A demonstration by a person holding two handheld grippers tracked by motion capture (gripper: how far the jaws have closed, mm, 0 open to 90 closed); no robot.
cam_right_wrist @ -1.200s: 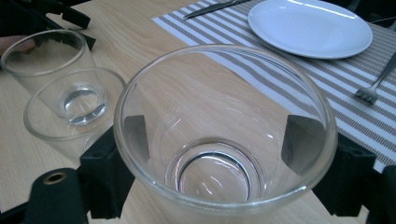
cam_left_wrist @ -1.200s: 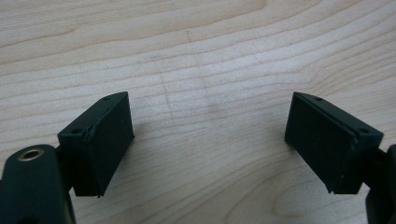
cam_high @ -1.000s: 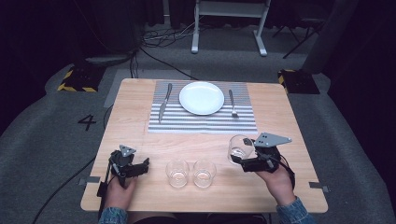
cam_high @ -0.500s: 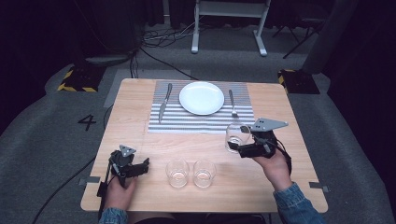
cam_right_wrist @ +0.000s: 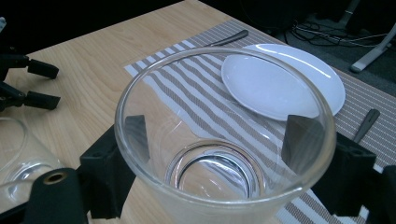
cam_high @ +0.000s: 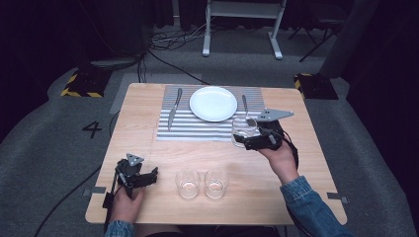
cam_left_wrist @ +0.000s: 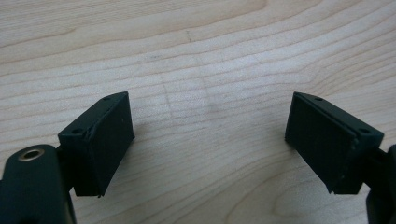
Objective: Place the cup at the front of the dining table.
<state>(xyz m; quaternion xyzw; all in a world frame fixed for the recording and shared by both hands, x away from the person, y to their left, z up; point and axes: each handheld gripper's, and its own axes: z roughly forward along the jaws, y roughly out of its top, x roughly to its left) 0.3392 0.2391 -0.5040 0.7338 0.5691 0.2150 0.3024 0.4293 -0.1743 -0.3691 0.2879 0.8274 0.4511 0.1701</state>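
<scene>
From the high view, the right gripper (cam_high: 243, 134) is squeezing a clear glass (cam_high: 243, 130) and holding it over the near right corner of the striped mat (cam_high: 197, 129), just near the fork (cam_high: 244, 104). The white plate (cam_high: 214, 103) is sitting in the middle of the mat, and the knife (cam_high: 173, 106) is lying on the mat's left side. Two more glasses (cam_high: 188, 183) are standing side by side near the front edge of the wooden table (cam_high: 148, 143). The left gripper (cam_high: 148, 175) is sitting at the near left part of the table, well apart from those glasses, with a hand (cam_high: 124, 205) wrapped around it. In the left gripper view, the two black jaws are standing wide apart with nothing but bare wood between them. In the right gripper view, the glass (cam_right_wrist: 224, 140) is sitting upright between the two black jaws, and the pads are pressing on its sides. Through and past the glass, the mat (cam_right_wrist: 205, 93) and the plate (cam_right_wrist: 280, 79) are showing, with the fork (cam_right_wrist: 366, 123) on the right. The other gripper (cam_right_wrist: 28, 84) is showing far off at the left.
</scene>
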